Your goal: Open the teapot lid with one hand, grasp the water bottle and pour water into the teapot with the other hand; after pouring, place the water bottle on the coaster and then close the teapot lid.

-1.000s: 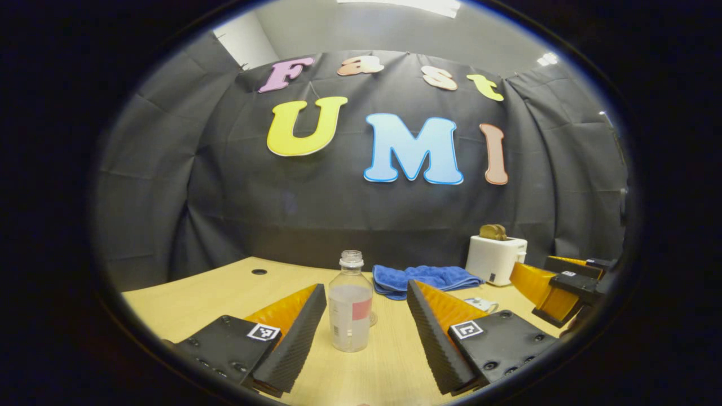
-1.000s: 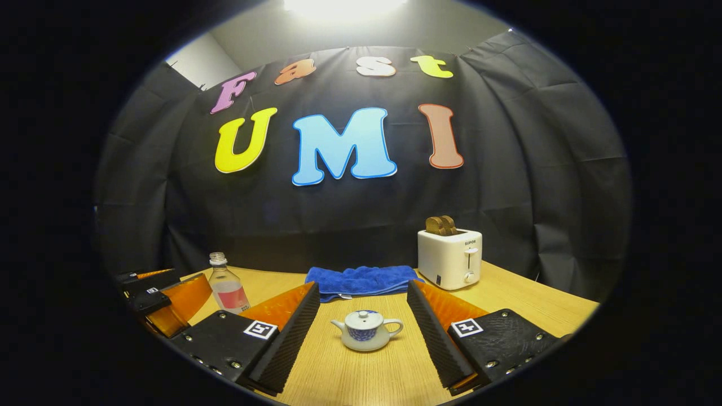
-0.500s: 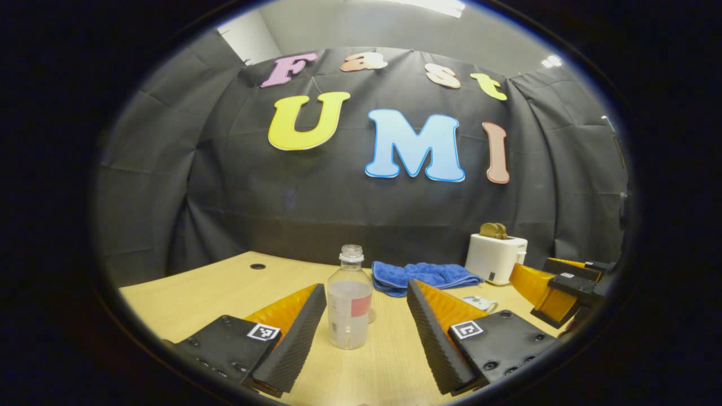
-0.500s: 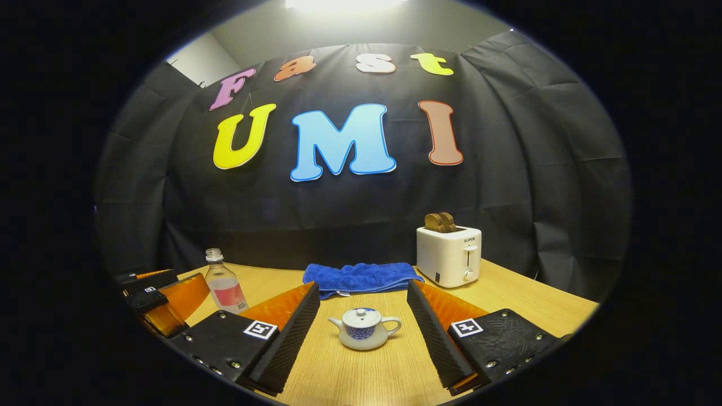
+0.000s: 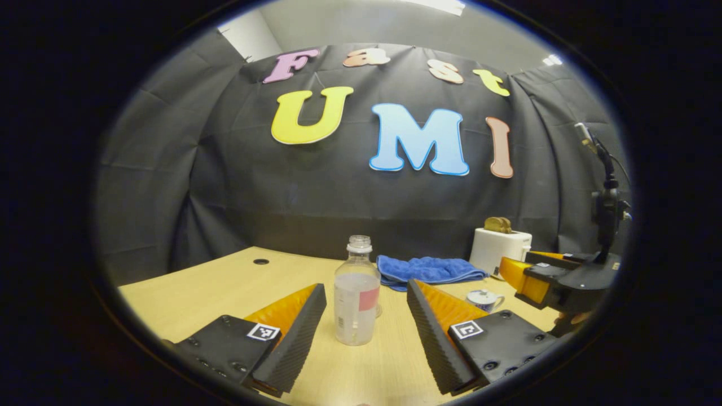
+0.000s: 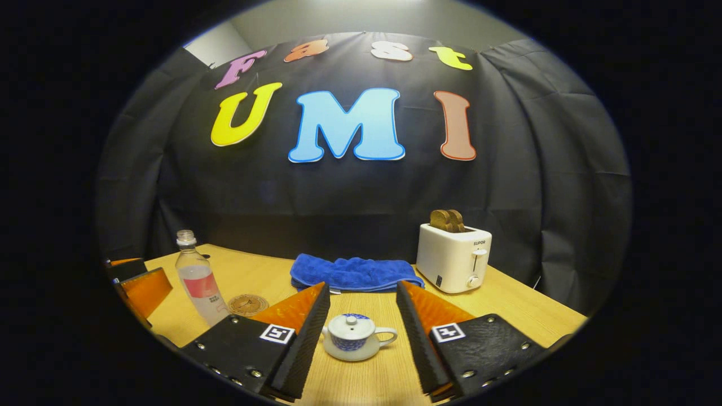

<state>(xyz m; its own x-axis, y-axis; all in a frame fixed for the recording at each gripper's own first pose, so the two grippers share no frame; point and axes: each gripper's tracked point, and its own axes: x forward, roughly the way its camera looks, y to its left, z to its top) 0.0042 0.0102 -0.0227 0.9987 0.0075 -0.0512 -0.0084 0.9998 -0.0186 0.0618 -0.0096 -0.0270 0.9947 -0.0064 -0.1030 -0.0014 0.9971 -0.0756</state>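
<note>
A clear, uncapped water bottle [image 5: 356, 293] with a red label, partly filled, stands on the wooden table [image 5: 214, 293]. It sits centred in front of my left gripper [image 5: 365, 287], which is open and not touching it. The small white and blue teapot [image 6: 352, 337] has its lid [image 6: 350, 326] on. It rests in the gap of my open right gripper [image 6: 362, 287], clear of both fingers. A round coaster [image 6: 248, 304] lies right of the bottle [image 6: 197, 279]. The left gripper [image 6: 141, 285] shows at the left edge of the right gripper view. The right gripper [image 5: 541, 279] hangs beside the teapot [image 5: 484, 299].
A folded blue towel [image 6: 352, 273] lies at the back of the table, with a white toaster [image 6: 454, 256] holding bread to its right. A dark stand [image 5: 606, 197] rises at the far right of the left gripper view. A small hole [image 5: 260, 261] marks the table's back left.
My right gripper has come forward and lower over the teapot, its fingers a little closer together. The left gripper has edged nearer the bottle. The coaster has come into sight.
</note>
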